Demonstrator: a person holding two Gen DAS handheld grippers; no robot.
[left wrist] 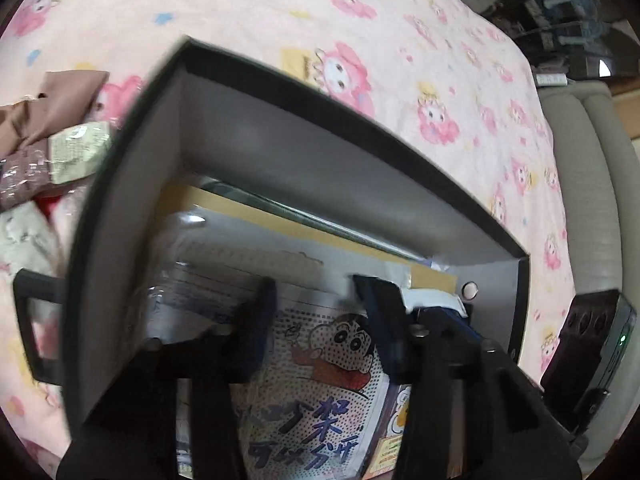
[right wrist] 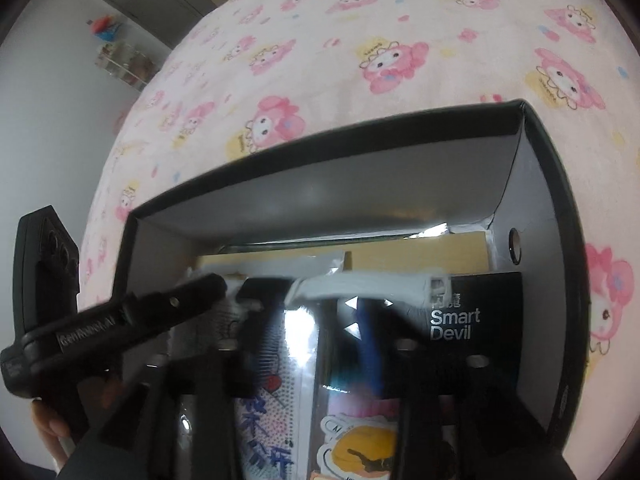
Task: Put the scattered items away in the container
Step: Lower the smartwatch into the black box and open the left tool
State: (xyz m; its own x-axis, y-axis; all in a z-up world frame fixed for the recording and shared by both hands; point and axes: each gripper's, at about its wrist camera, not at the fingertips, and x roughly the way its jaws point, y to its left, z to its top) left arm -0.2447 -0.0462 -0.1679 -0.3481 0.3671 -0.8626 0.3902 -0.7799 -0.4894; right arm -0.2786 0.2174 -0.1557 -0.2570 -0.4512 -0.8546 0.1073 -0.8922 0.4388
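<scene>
Left wrist: left gripper (left wrist: 314,284) inside black box (left wrist: 280,76), jaws wide over cartoon packet (left wrist: 320,380); scattered sachets (left wrist: 76,152) lie outside on pink blanket (left wrist: 400,40).

Right wrist: right gripper (right wrist: 304,300) inside box, jaws apart, white wrapped item (right wrist: 360,284) just ahead; black "Smart Devil" carton (right wrist: 472,320) alongside.

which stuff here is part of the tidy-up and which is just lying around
Part of the job:
- black box, the container
- cartoon-print packet inside it
- Smart Devil box inside it
- loose packets on the bedspread left of the box
- left hand-held gripper, right hand-held gripper

Lying about:
- pink bedspread
- beige cushion
</scene>
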